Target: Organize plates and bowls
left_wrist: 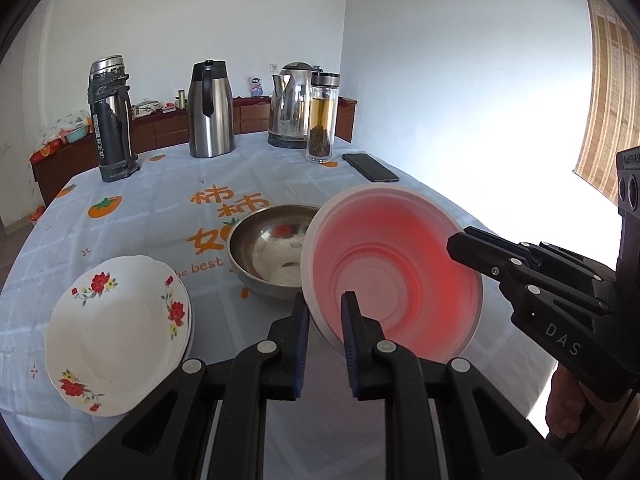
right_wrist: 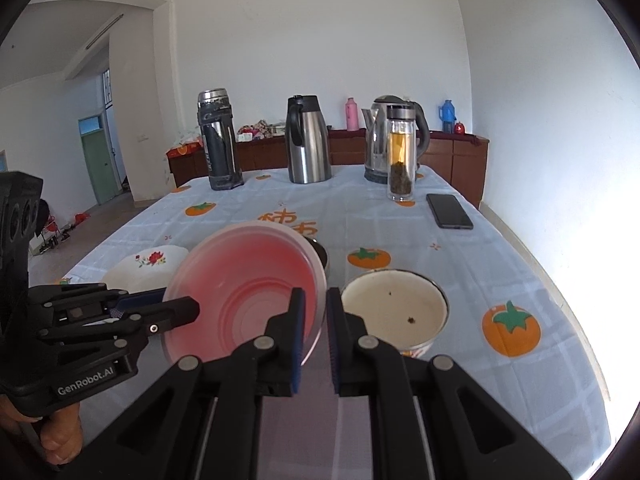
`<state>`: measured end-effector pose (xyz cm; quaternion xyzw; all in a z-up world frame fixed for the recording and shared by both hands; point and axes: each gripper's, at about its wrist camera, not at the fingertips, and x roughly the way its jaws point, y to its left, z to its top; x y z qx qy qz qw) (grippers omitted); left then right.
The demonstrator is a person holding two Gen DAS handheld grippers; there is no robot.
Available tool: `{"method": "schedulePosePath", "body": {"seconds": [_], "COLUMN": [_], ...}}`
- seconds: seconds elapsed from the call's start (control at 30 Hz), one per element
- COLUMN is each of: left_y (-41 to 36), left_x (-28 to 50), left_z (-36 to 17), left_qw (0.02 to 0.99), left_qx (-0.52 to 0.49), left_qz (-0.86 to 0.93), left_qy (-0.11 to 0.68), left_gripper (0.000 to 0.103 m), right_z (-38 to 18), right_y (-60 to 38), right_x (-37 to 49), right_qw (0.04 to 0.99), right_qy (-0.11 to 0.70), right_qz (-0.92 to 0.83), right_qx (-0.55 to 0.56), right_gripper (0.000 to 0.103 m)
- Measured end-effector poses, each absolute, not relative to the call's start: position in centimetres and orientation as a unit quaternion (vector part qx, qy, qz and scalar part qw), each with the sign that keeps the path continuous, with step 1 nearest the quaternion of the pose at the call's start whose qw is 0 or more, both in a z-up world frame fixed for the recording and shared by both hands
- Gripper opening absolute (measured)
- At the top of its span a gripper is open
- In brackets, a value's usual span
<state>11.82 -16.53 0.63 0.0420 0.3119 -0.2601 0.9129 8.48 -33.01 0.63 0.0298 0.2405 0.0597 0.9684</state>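
Left wrist view: my left gripper (left_wrist: 325, 320) is pinching the near rim of the translucent pink plastic bowl (left_wrist: 394, 276), lower centre-right of frame. My right gripper (left_wrist: 454, 245) comes in from the right edge and is clamped on the bowl's far-right rim. The bowl is clear of the light blue persimmon-print tablecloth (left_wrist: 152, 220) and tilted, its mouth facing up and toward this camera; a round bowl has no long axis, only the open face. Behind it at centre sits the stainless steel bowl (left_wrist: 269, 252), upright. Lower left: the white floral scalloped plates (left_wrist: 120, 336), looks like a stack of two or so, tilted.

Right wrist view: right gripper (right_wrist: 316, 316) at centre, jaws pressed on the pink bowl's right rim (right_wrist: 248, 292). Left gripper (right_wrist: 192, 308) enters from the left, closed on the opposite rim. The white enamel bowl with a metal rim (right_wrist: 394, 310) sits upright, right of centre, specks inside, just beside the pink bowl.

Progress, my read: early to mid. The plates seem grouped; three bowls are not yet nested. The pink one is in transit, the destination unclear, steel or enamel bowl likely.
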Motion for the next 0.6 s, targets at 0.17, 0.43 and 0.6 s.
{"method": "schedulePosePath", "body": {"seconds": [0.17,0.43,0.6], "left_y": [-15.7,-15.2,-15.4], "left_x": [12.7,15.1,16.9], "left_z": [1.5,2.1,2.6], "left_qw": [0.914,0.912,0.915], "left_qx": [0.028,0.013,0.011], "left_qz": [-0.258,-0.254,-0.248], "left_qy": [0.313,0.321,0.319], "left_gripper": [0.018,0.018,0.018], "right_z": [1.3,2.0,2.7], "right_y": [-32.7,-32.3,-32.1], "right_x": [9.8,12.4,14.4], "right_qw": [0.968,0.966,0.967], "right_qy": [0.24,0.244,0.244], "right_qz": [0.071,0.076,0.074], "right_qx": [0.033,0.03,0.025], "right_gripper": [0.01,0.011,0.011]}}
